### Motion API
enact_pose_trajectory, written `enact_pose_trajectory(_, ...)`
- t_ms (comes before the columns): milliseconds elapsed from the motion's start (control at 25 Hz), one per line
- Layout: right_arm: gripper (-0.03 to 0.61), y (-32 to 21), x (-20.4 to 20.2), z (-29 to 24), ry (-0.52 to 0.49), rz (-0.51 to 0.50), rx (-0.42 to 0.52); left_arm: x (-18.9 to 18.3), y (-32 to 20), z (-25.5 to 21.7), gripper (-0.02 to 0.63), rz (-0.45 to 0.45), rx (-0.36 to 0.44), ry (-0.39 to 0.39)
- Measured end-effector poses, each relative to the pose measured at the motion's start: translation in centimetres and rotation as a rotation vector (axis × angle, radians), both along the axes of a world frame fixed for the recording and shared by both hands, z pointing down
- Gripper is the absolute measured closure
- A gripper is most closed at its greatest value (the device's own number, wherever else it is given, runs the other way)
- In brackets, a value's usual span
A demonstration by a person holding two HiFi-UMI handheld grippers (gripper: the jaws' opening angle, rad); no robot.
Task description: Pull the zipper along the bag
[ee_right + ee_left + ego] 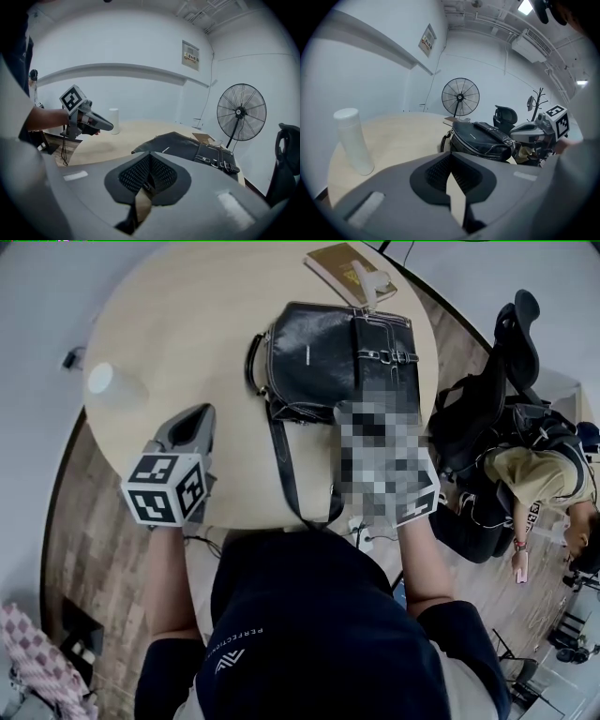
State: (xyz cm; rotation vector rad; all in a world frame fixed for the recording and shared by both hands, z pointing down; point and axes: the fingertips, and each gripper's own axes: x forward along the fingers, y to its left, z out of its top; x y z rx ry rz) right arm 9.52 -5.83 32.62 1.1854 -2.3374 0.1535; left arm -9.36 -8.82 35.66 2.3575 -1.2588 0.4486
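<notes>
Left tool [201, 420] hangs shut over round wooden table [178, 315], fan [460, 97] beyond.

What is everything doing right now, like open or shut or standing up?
black bag, lying on the table; its zipper can't be made out.
strap, trailing over the table's near edge.
white cup, standing upright.
book, closed, lying flat.
left gripper, shut, empty, apart from the bag.
right gripper, shut, nothing between its jaws.
</notes>
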Motion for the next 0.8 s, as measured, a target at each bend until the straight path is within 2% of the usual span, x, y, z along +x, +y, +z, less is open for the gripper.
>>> enact_pose_trajectory(160,0.577,0.0,0.2,0.2,-0.017,0.019,-0.008,-0.1,1.0,0.3,0.611,-0.011,-0.011,0.003)
enact_pose_trajectory(440,0.577,0.5,0.6,0.3,-0.069,0.046,-0.029,-0.2,2.1,0.0,0.609,-0.035,-0.014,0.08)
enact_pose_trajectory(800,0.577,1.0,-0.1,-0.1,-0.115,0.043,-0.027,0.7,2.7,-0.5,0.611,-0.017,-0.015,0.07)
